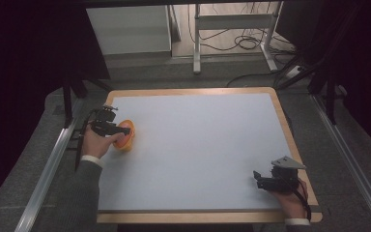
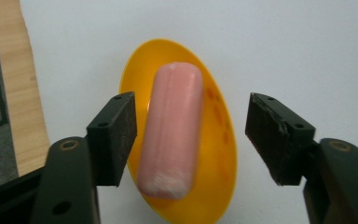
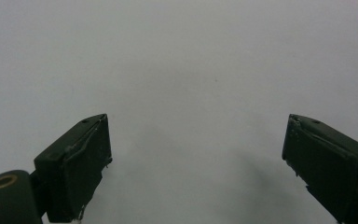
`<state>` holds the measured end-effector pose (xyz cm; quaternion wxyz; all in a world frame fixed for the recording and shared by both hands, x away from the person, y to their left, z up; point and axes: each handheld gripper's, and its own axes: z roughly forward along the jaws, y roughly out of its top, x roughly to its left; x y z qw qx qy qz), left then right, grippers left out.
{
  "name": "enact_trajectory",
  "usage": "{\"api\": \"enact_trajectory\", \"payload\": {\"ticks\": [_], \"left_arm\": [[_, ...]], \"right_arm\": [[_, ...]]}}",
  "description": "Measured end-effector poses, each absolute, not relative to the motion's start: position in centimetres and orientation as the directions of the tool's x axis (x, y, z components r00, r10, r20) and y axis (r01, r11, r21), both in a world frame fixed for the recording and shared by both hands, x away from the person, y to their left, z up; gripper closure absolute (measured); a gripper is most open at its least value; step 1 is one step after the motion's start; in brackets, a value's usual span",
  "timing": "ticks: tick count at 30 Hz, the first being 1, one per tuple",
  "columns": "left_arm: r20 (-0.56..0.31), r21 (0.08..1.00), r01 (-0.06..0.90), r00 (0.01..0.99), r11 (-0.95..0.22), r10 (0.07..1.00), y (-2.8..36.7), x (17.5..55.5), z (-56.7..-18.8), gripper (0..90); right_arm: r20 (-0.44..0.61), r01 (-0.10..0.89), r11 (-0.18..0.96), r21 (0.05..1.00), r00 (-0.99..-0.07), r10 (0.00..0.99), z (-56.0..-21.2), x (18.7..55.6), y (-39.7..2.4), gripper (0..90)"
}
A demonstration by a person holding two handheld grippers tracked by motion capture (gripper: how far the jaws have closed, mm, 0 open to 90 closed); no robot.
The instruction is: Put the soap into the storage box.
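While the left gripper (image 2: 191, 135) hung over the yellow bowl (image 2: 221, 149), its jaws gaped either side of the pink sausage (image 2: 172, 135) inside.
Well away from the bowl, the right gripper (image 3: 196, 163) stood spread wide above the bare white board (image 1: 198, 140).

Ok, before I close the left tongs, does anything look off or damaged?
One thing: the pad on the left tongs looks chipped and ragged along its edge. The pink sausage lies whole in the yellow dish, slightly askew between the open jaws. Nothing is spilled.

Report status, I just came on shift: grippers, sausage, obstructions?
Left gripper open, straddling pink sausage on orange plate. Right gripper open, empty. Nothing in the way.
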<state>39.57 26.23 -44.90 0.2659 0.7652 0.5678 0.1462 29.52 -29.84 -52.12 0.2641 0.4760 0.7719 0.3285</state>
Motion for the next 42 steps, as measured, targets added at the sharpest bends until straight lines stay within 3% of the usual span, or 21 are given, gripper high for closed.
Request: {"api": "enact_trajectory", "payload": {"ticks": [4,18,42], "left_arm": [[-0.086,0.592,0.772,0.346,-0.232,0.934,25.7,39.1,-44.6,28.3],[-0.143,0.647,0.691,0.525,-0.322,0.839,22.4,35.4,-44.9,29.2],[-0.205,0.65,0.67,0.61,-0.36,0.765,20.1,30.5,-50.5,29.3]], "right_arm": [[-0.096,0.562,0.331,0.758,-0.406,0.909,-52.1,29.5,-29.9,7.5],[-0.099,0.562,0.337,0.756,-0.411,0.906,-52.2,29.5,-29.7,7.5],[-0.101,0.552,0.34,0.761,-0.416,0.904,-52.0,29.3,-29.6,7.5]]}}
